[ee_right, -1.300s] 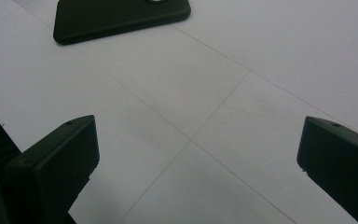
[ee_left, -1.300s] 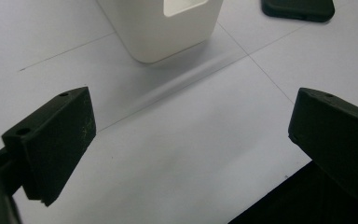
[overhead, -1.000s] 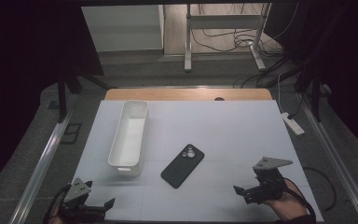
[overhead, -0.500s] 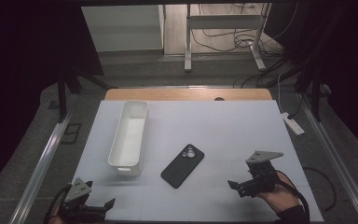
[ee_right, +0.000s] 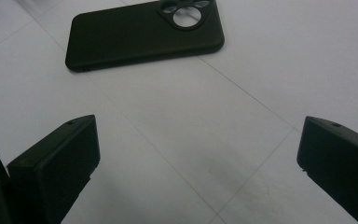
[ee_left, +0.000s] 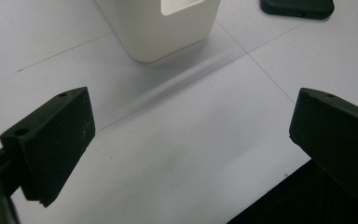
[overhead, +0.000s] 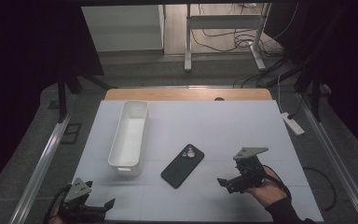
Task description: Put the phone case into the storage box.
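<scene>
- Two claws sit low in the high view: the left claw at lower left, partly cut by the frame edge, the right claw at lower right; both are spread wide, grasping nothing.
- Dark phone case lies flat at bench centre; the left gripper view crops it at the upper right edge.
- White bin stands left of the case; its inside is hard to read.

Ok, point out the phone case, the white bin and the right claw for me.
phone case (overhead: 182,165): high view, middle of its black back.
white bin (overhead: 129,136): high view, bare inside floor.
right claw (overhead: 223,183): high view, midway between the open black jaw tips.
</scene>
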Action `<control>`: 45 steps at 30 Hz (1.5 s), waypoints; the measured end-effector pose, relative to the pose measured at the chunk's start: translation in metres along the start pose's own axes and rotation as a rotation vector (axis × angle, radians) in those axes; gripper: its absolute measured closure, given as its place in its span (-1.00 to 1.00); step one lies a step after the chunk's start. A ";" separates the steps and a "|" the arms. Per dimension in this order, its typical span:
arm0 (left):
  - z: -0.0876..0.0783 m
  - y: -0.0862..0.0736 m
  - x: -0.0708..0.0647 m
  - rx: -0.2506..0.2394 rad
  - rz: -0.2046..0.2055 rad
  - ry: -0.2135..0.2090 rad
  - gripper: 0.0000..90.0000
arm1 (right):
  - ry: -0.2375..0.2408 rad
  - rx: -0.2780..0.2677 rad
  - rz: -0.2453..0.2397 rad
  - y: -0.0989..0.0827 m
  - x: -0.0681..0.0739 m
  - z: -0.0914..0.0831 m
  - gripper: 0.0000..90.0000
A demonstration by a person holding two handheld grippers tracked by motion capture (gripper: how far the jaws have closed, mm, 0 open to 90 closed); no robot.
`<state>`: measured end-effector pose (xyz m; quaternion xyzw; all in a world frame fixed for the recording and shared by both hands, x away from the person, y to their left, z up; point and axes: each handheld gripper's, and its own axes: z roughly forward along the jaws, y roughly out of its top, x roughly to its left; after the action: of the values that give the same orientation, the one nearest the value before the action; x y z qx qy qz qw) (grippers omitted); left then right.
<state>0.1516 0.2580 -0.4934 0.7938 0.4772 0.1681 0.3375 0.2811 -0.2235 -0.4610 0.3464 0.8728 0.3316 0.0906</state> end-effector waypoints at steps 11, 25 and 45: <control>0.000 0.000 0.000 0.000 0.000 -0.001 -0.98 | 0.010 0.007 -0.018 0.012 0.004 0.011 -1.00; 0.000 0.000 0.000 0.000 -0.002 -0.002 -0.98 | 0.029 0.021 -0.055 0.025 0.009 0.024 -1.00; 0.000 0.000 0.001 -0.001 -0.004 -0.005 -0.98 | 0.077 0.046 -0.078 0.043 0.020 0.046 -1.00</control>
<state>0.1517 0.2585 -0.4934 0.7929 0.4780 0.1658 0.3395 0.3076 -0.1636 -0.4675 0.3011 0.8959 0.3209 0.0617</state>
